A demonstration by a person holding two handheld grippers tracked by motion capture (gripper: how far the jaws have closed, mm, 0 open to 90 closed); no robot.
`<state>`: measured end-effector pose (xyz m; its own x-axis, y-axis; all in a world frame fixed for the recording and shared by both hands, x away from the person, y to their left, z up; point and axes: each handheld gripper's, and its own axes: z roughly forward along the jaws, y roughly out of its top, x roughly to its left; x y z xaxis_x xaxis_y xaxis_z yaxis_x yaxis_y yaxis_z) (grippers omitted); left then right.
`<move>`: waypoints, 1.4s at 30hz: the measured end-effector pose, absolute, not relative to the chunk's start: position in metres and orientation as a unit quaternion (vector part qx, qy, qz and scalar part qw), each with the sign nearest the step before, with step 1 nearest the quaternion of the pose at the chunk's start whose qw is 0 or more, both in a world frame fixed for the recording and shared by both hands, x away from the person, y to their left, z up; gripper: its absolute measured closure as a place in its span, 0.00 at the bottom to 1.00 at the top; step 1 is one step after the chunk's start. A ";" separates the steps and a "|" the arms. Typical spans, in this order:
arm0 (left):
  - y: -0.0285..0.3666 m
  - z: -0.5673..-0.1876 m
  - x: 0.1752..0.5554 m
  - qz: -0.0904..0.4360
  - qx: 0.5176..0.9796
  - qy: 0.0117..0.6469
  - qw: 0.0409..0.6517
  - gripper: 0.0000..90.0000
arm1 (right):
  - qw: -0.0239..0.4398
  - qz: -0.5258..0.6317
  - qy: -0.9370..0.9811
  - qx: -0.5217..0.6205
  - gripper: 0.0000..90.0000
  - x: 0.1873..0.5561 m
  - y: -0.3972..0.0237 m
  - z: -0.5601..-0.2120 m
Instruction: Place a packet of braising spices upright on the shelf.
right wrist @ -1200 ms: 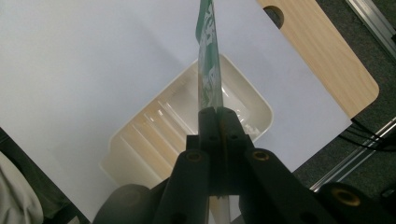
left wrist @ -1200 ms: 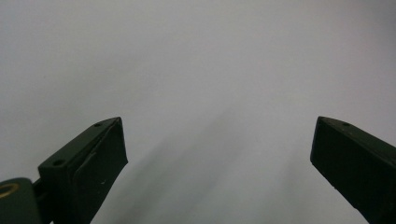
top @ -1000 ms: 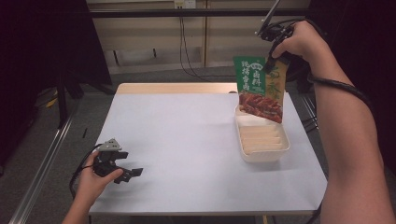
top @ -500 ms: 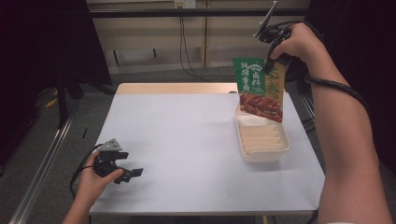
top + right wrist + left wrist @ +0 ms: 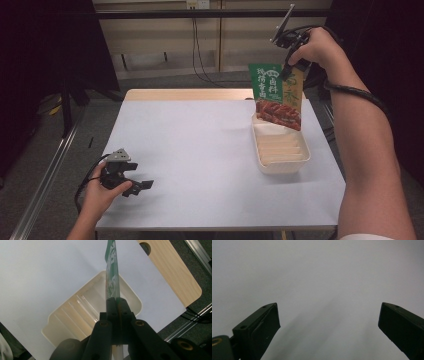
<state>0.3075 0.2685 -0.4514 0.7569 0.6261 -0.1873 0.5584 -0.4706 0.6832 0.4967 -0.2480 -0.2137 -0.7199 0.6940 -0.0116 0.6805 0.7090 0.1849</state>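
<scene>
A green and red food pouch [image 5: 277,95] hangs upright above the far end of a cream ribbed tray [image 5: 300,160] at the table's right. My right gripper [image 5: 289,74], held high by a hand, is shut on the pouch's top edge. Looking down from that gripper, the pouch [image 5: 112,277] runs edge-on from the pinched jaws toward the tray [image 5: 62,322] below. My left gripper [image 5: 145,186] rests low at the table's front left, held by a hand. Its jaws stand wide apart, open over bare white tabletop [image 5: 317,277] with nothing between them.
The white table surface [image 5: 200,150] has a wooden strip [image 5: 190,94] along its far edge, with a round hole [image 5: 146,247] in it near the tray. A metal floor rail [image 5: 45,185] runs along the left. Cables trail from both grippers.
The right hand and pouch have shifted only slightly above the tray. The left hand has stayed in place.
</scene>
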 end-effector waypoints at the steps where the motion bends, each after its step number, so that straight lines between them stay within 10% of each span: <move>1: 0.268 -0.451 0.307 0.046 0.857 0.345 0.380 0.04 | 0.041 0.084 0.924 0.372 1.00 0.497 -0.248 -0.214; 42: 0.267 -0.449 0.305 0.046 0.858 0.342 0.380 0.04 | 0.031 0.100 0.932 0.348 1.00 0.498 -0.251 -0.251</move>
